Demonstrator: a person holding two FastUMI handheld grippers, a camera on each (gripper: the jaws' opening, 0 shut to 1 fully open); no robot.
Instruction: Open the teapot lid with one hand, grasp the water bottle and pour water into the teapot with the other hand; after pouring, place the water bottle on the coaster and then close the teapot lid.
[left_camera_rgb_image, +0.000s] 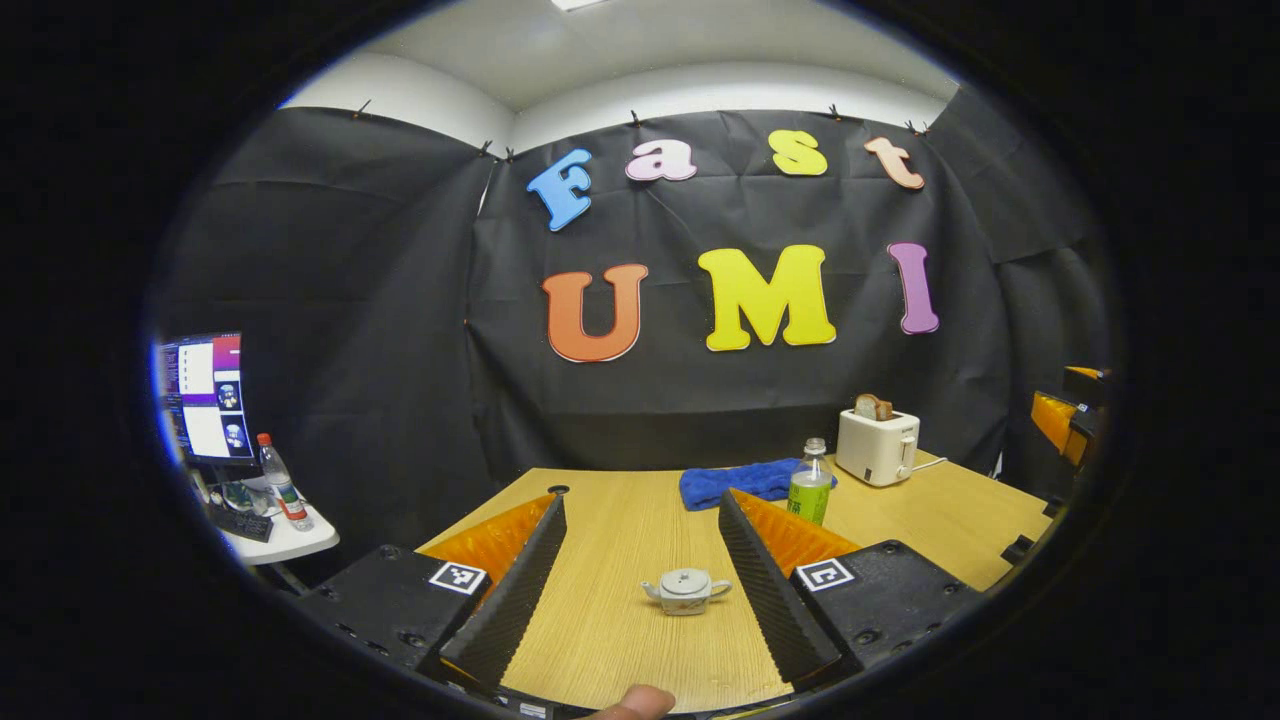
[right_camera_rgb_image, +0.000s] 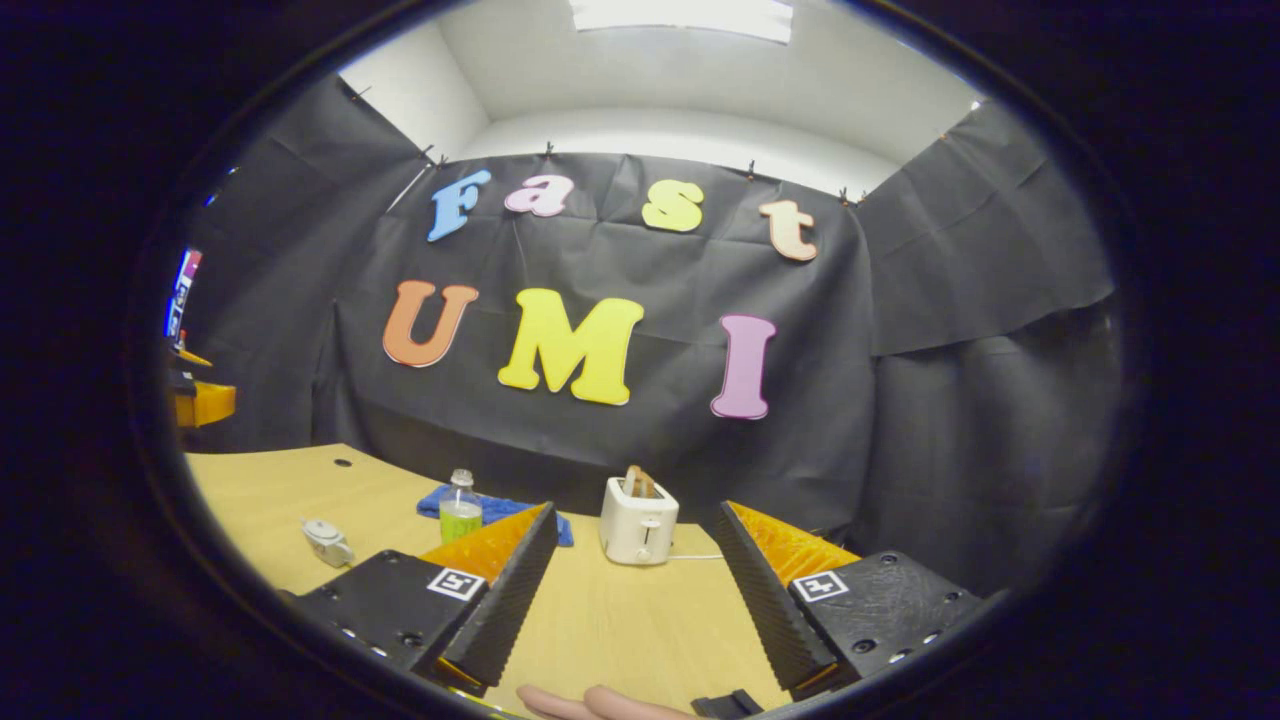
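- Left gripper (left_camera_rgb_image: 640, 590): fingers spread wide, nothing between them but bare wood-grain worktop (left_camera_rgb_image: 620, 520). A fingertip of the holding hand (left_camera_rgb_image: 632, 703) shows at the lower edge.
- Just beyond those fingers, in line with the gap: small white ceramic teapot (left_camera_rgb_image: 686, 590), upright, lid seated, spout to one side and handle to the other.
- Further out: clear plastic water bottle with green label (left_camera_rgb_image: 810, 483), upright, cap on, beside a crumpled blue cloth (left_camera_rgb_image: 735, 482); white toaster with a slice of bread (left_camera_rgb_image: 878, 445) beyond it.
- Right gripper (right_camera_rgb_image: 635, 600): fingers equally wide apart, holding nothing, aimed towards the toaster. Holding hand's fingers (right_camera_rgb_image: 600, 703) at the bottom edge.
- Judgement: lid on and bottle standing fits either a start or an end of the job. No coaster can be made out; whether the bottle stands on one cannot be told.
- If the lid is to be lifted: centre the left fingers over the knob, close gently, lift straight up so the pot does not tip.
- Left gripper view gives the teapot head-on, plus a side table with monitor (left_camera_rgb_image: 205, 400); right gripper view puts teapot and bottle off to its left.
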